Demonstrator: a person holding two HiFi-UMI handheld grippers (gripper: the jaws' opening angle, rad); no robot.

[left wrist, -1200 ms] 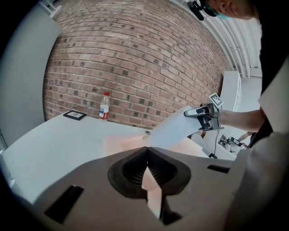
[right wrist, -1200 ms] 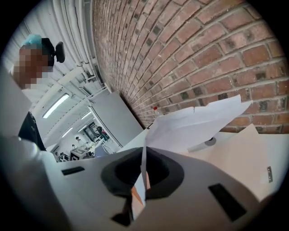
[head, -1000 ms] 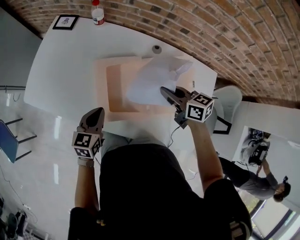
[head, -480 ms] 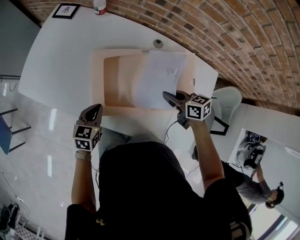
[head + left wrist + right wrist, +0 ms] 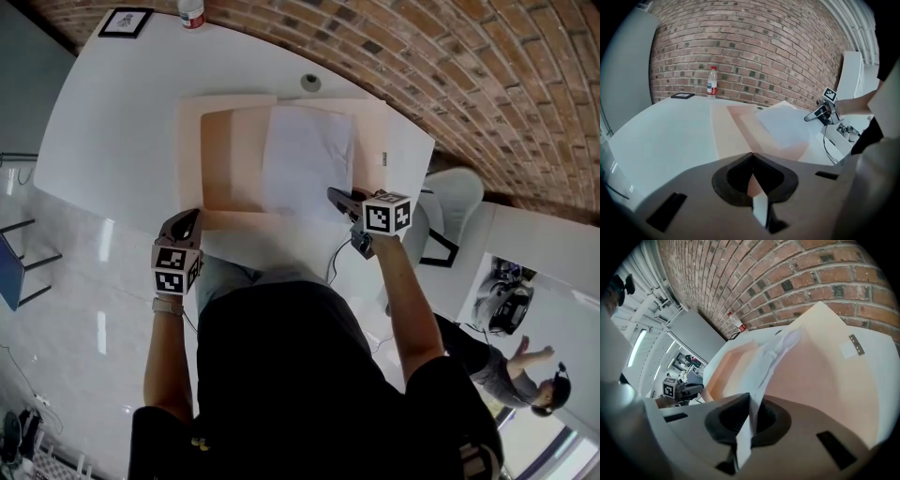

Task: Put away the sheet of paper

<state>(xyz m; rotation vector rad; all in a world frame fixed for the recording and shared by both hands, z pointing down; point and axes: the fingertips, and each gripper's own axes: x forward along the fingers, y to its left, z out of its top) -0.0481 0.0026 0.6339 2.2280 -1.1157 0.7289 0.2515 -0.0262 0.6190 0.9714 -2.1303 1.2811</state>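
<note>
**White table by the brick wall, paper pinched at one corner**

White tabletop point(image 5: 122, 122) runs along a brick wall point(image 5: 487, 84), filling the upper half of the head view. On it, at upper centre, lies an open peach folder point(image 5: 220, 159). The sheet of paper point(image 5: 307, 161) lies over the folder's middle and right part. Its near right corner is caught in the right gripper point(image 5: 332, 194), just right of centre. That gripper's fingers are pressed together on the paper's edge, and in the right gripper view the sheet rises from between them, creased, over the folder.

At centre left, the left gripper point(image 5: 187, 216) hangs at the table's near edge, beside the folder's near left corner. Its fingers are pressed together with nothing between them, and it is well apart from the sheet.

Just beyond the folder's far edge sits a small round thing point(image 5: 310, 82). A bottle point(image 5: 191, 13) and a dark-framed picture point(image 5: 125, 21) stand at the table's far corner, upper left of the frame. A white chair point(image 5: 450, 202) stands off the table's right end, and another person point(image 5: 525, 375) is at lower right.
</note>
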